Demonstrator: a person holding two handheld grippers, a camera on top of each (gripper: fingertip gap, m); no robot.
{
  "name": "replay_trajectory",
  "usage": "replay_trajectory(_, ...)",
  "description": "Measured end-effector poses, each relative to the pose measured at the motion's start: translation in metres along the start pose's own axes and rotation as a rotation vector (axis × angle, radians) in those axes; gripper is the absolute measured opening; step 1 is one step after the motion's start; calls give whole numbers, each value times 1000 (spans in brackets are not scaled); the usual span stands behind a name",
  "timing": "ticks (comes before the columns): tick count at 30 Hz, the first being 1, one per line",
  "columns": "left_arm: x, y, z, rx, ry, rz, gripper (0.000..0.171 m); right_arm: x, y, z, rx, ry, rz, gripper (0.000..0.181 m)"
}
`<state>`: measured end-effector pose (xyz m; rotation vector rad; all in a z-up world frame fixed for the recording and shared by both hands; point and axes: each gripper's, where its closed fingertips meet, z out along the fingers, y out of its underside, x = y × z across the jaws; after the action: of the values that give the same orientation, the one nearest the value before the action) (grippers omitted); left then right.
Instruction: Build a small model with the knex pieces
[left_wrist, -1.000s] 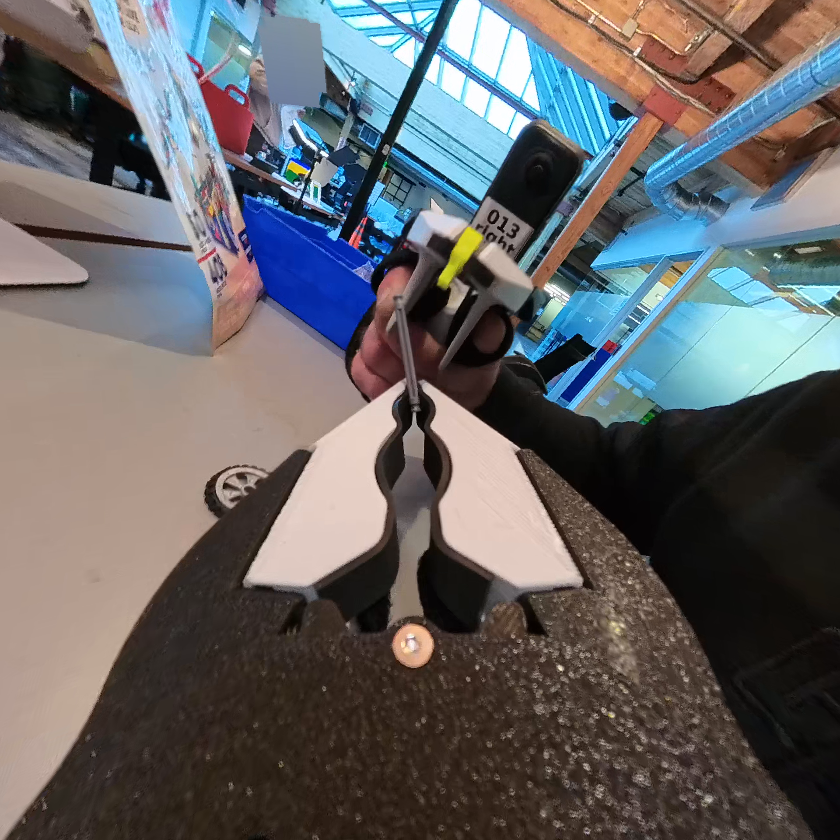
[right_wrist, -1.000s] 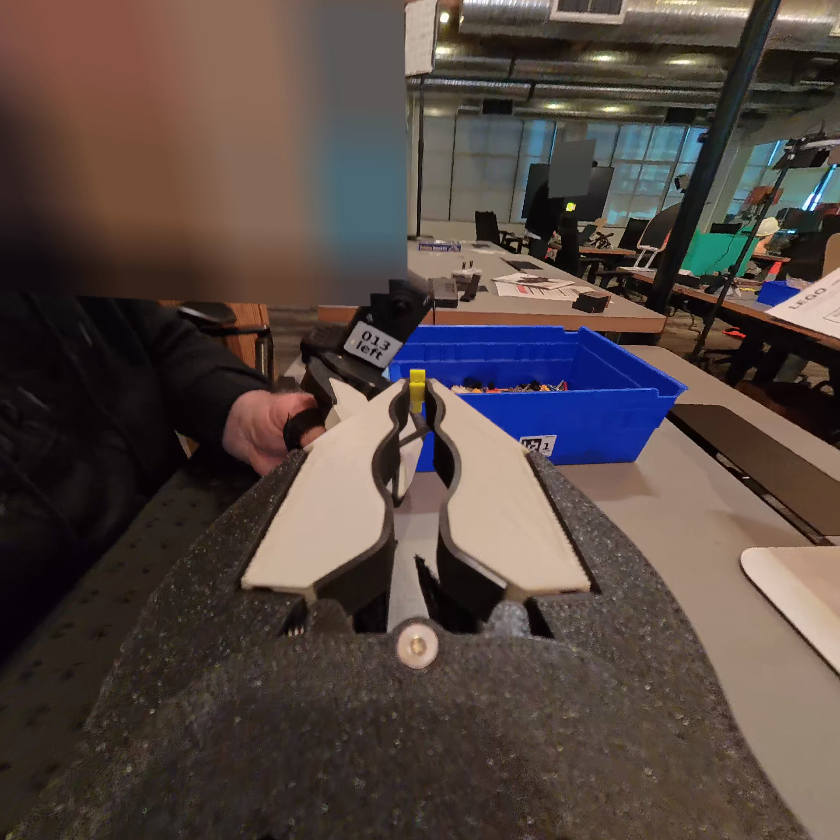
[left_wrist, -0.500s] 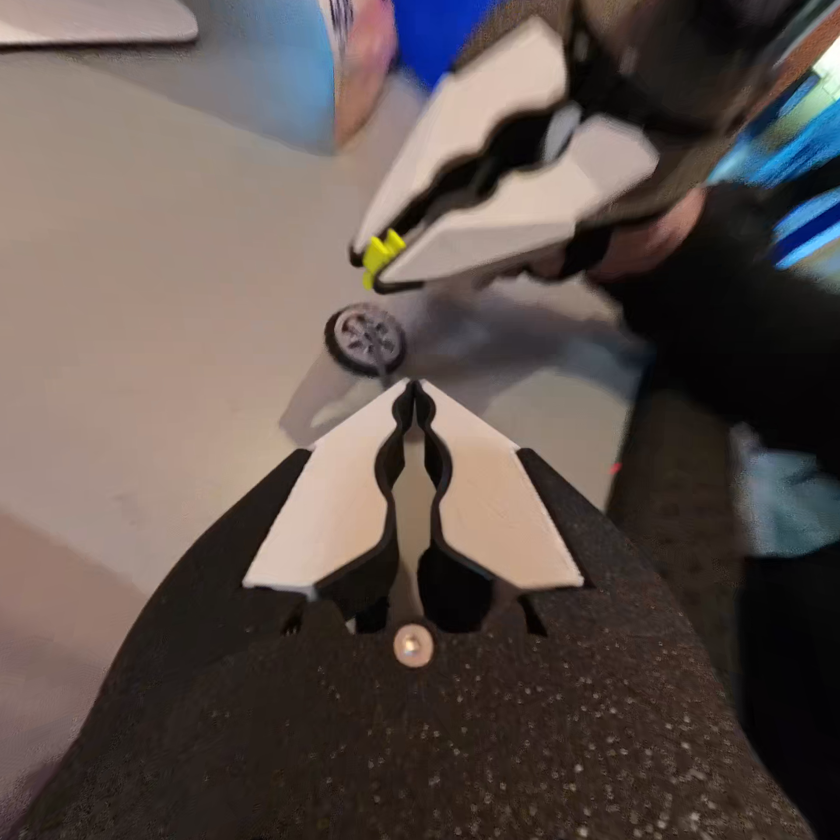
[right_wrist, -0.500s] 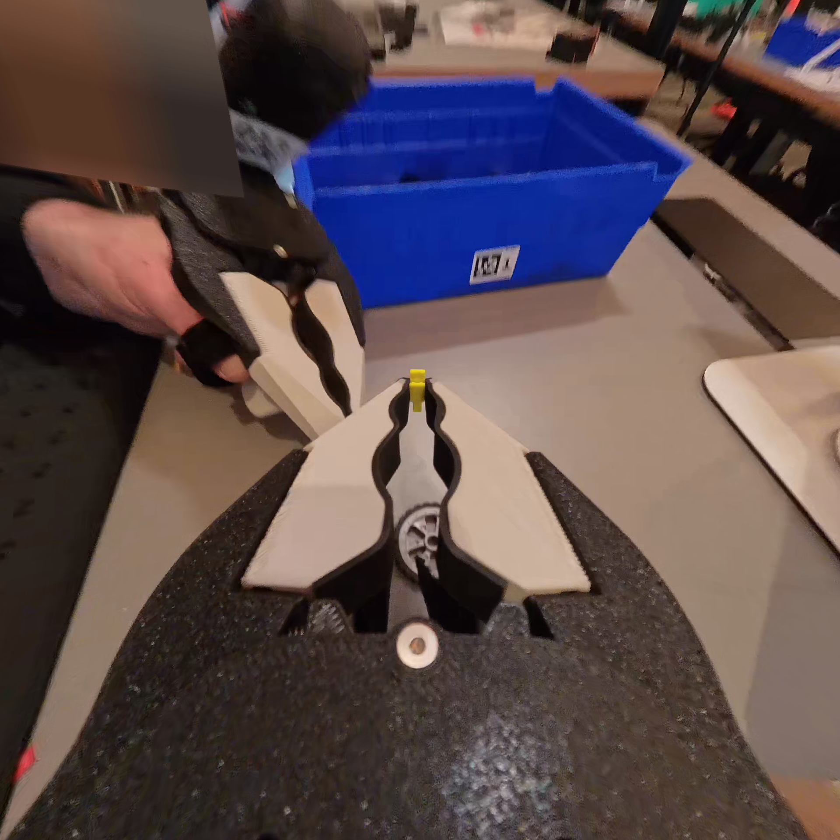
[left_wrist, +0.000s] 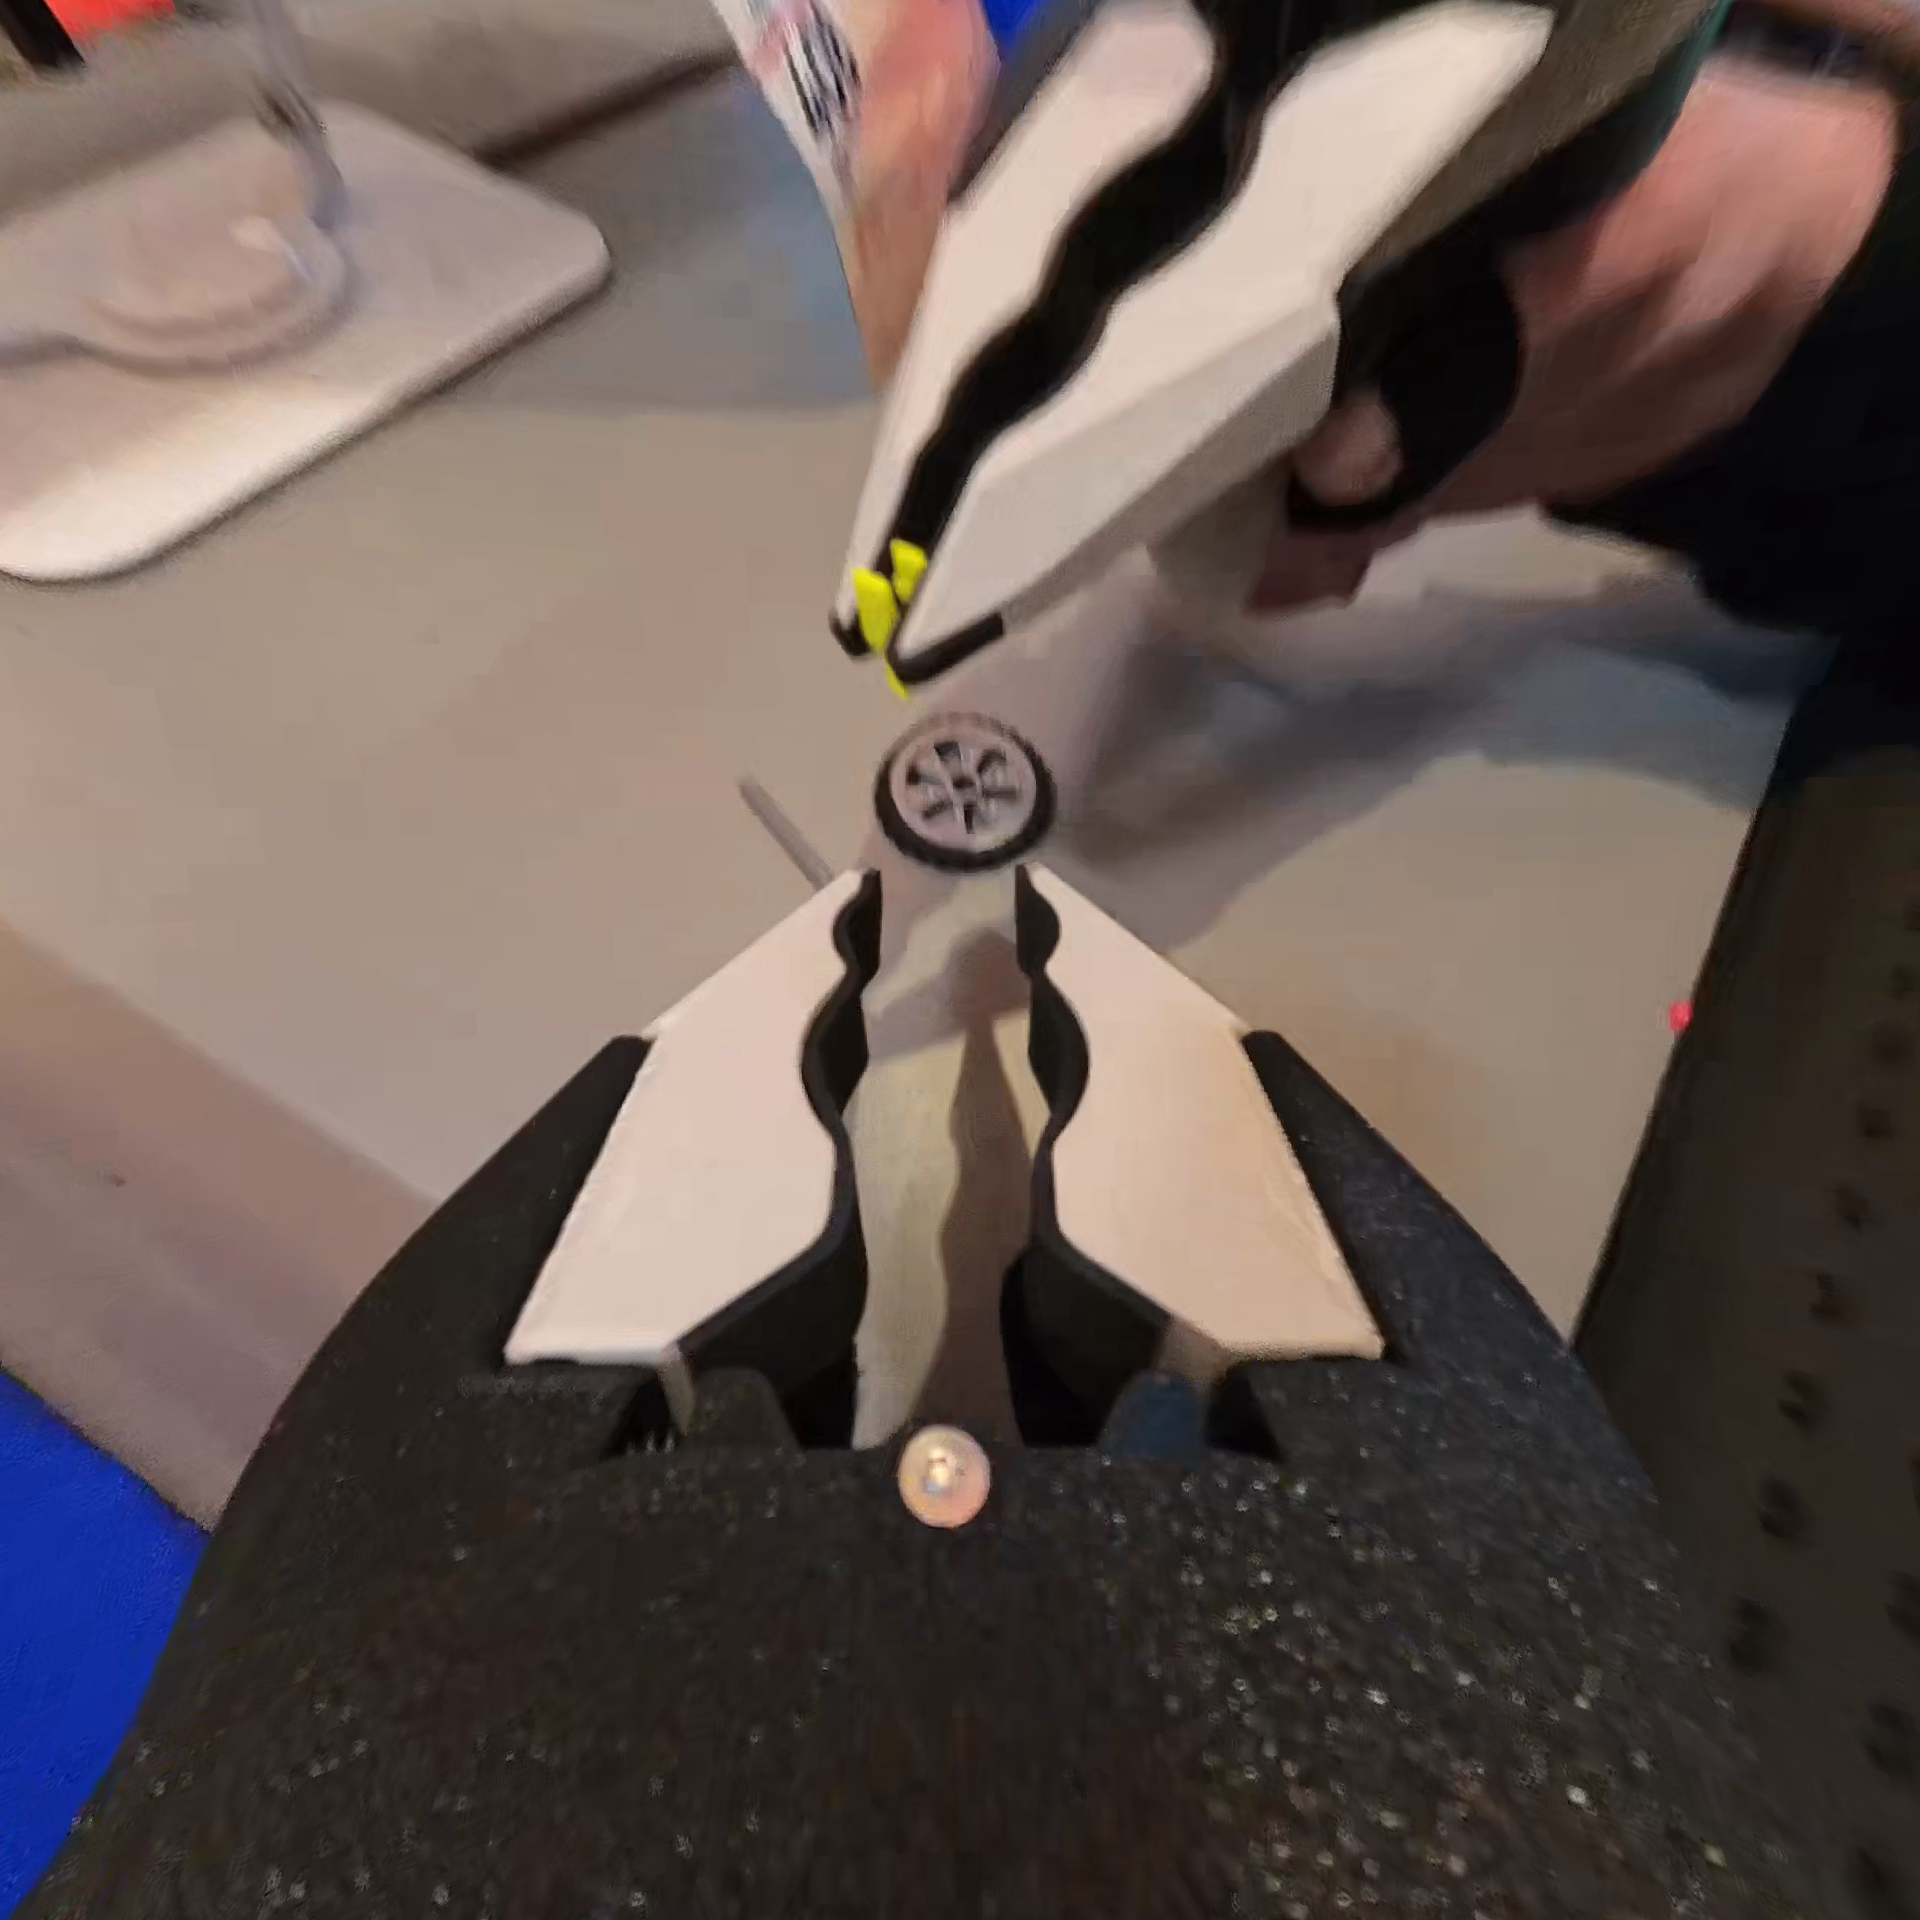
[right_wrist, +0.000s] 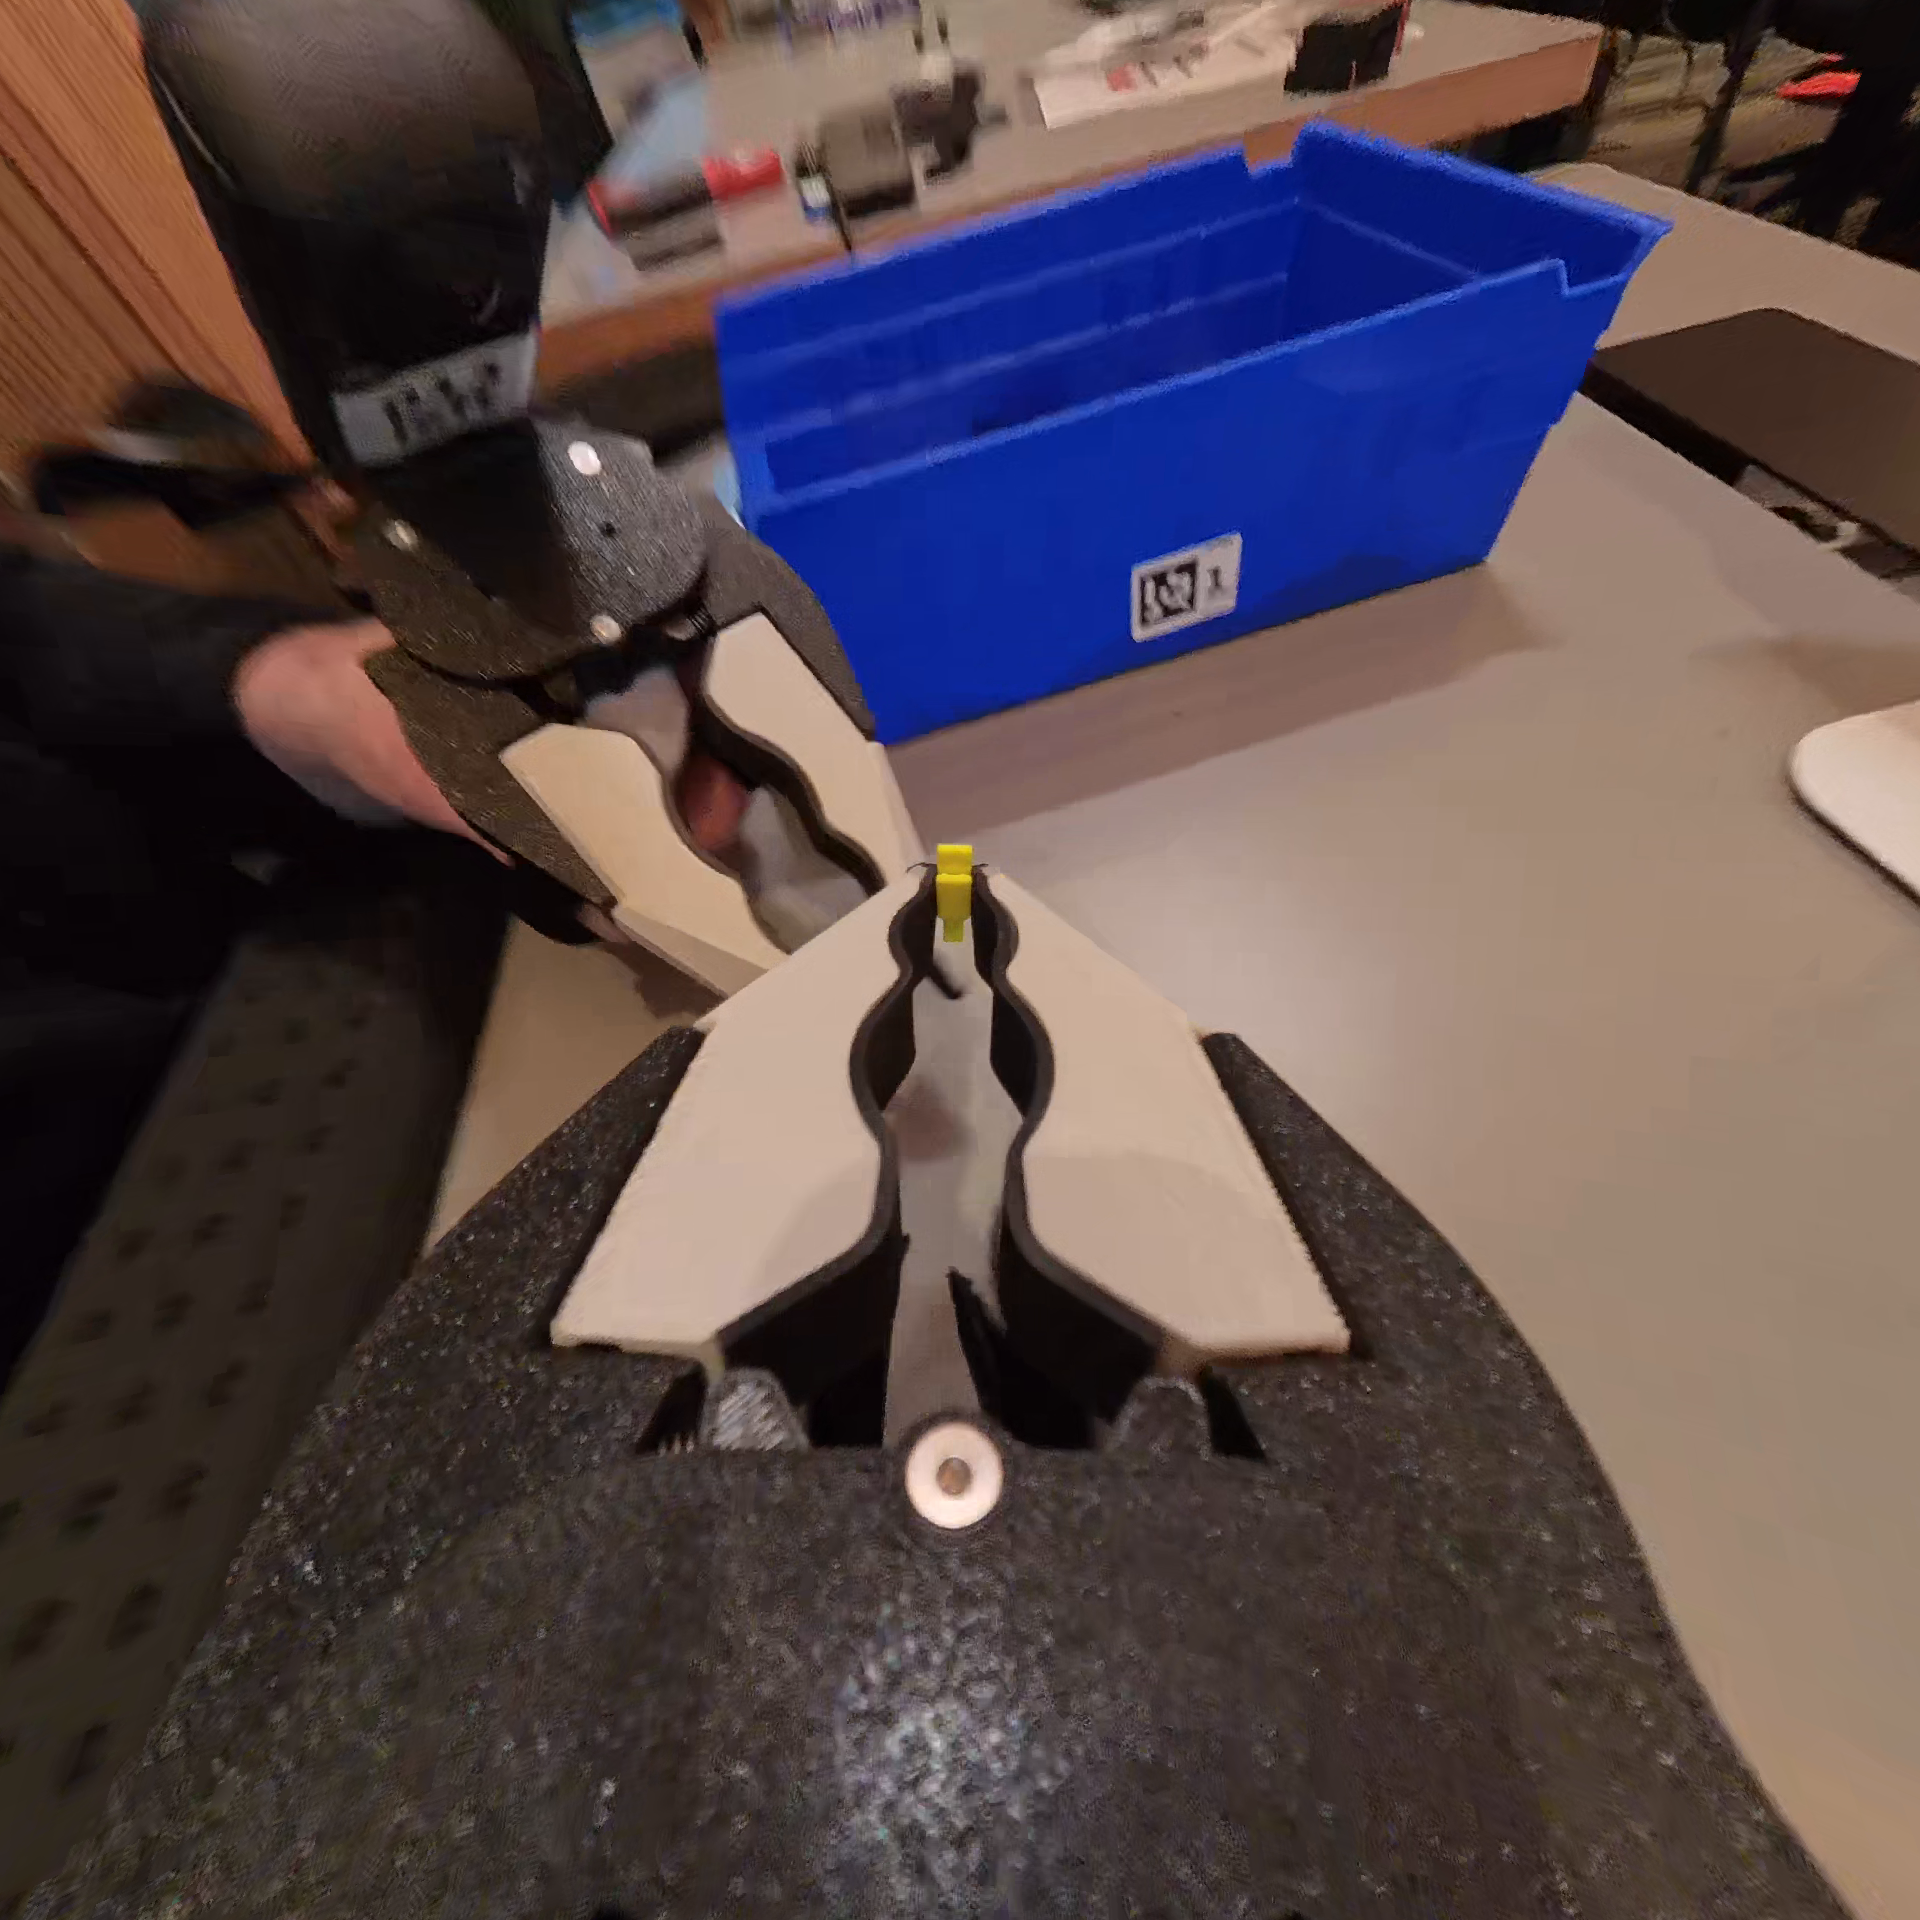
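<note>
Just past our left tongs (left_wrist: 943, 883), whose tips stand spread with nothing between them, one small toy wheel (left_wrist: 964, 790) lies flat on the grey counter (left_wrist: 436, 727), black tyre around a grey spoked hub. One thin grey axle rod (left_wrist: 784, 826) lies on the counter at the left fingertip; we cannot tell whether it touches. Bare counter runs to the left of the wheel. To the right the counter ends at an edge, and one dark perforated mat (left_wrist: 1787, 1195) begins there.

Above and just beyond the wheel our right tongs (left_wrist: 883, 634) point down, pressed together on one small yellow peg (left_wrist: 883, 608), its tip near the tyre but apart from it. From the right wrist view the same yellow peg (right_wrist: 953, 894) sticks up between those tips (right_wrist: 953, 883), and the spread left tongs (right_wrist: 821, 914) come in from the left beside them, held by a hand (right_wrist: 312, 727).

Farther out, one pale flat tray (left_wrist: 260, 332) sits at the left, well apart from the wheel, and one printed bag (left_wrist: 862, 125) stands behind the right tongs. One blue bin (right_wrist: 1195, 436) stands at the far side of the counter, with open surface before it and to its right as far as the tray's rounded corner (right_wrist: 1860, 790).
</note>
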<state>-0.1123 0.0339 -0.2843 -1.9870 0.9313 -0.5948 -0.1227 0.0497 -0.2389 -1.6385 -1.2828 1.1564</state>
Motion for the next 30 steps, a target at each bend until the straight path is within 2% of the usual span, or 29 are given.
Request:
replay_trajectory(2,6,-24,-5,135,55,-32,24,-6,-11,-1,80,-65,76,6)
replay_trajectory(5,11,-56,-19,342,180,-175,20,-14,-27,-7,181,-144,147,5)
replay_trajectory(8,11,-69,-27,449,271,-276,14,-18,-34,-11,237,-195,193,5)
replay_trajectory(10,9,-76,-34,510,272,-284,5,-21,-40,-12,282,-239,241,5)
replay_trajectory(15,11,-78,-36,535,303,-288,2,-24,-43,-13,307,-269,256,5)
replay_trajectory(19,12,-76,-36,518,324,-291,0,-19,-46,-19,291,-198,178,10)
replay_trajectory(25,15,-68,-28,450,362,-307,0,-18,-32,-19,130,-116,38,6)
replay_trajectory(30,23,-60,-22,381,423,-298,1,-21,-21,-20,28,-150,46,6)
